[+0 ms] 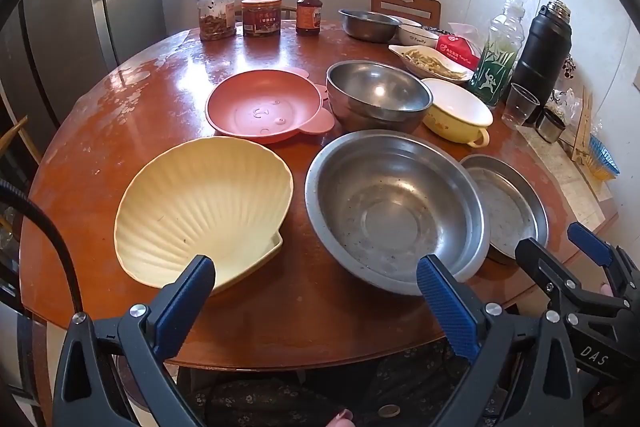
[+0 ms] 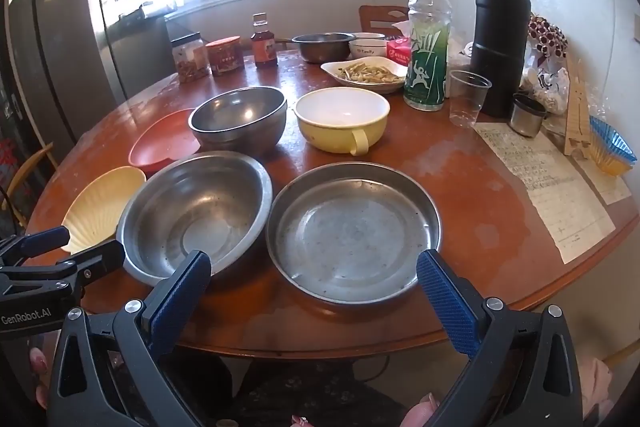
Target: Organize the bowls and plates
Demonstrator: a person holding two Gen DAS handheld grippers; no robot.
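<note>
Nearest the camera: left tongs (image 1: 316, 281) at the bottom of the left wrist view, blue pads spread wide with nothing between them; right tongs (image 2: 314, 275) low in the right wrist view, likewise spread and empty.
Dishes, front row: cream shell-shaped plate (image 1: 204, 211) at lower left, wide shallow steel bowl (image 1: 394, 205) just beside it, flat round steel plate (image 2: 352, 231) touching that bowl's rim, all on the round reddish wooden worktop (image 1: 120, 99).
Dishes, behind: pink bear-shaped plate (image 1: 266, 107), deep steel bowl (image 1: 378, 95), yellow handled bowl with white inside (image 2: 342, 119), mid-frame.
Step in hand: judged as the start; nothing is stacked or lifted.
Next move: likely lower one pair of tongs over a rim, close on it, then nest like with like; the steel rims look thin and slippery.
Pose: both tongs tilt downward toward the worktop, side by side, clear of every dish.
</note>
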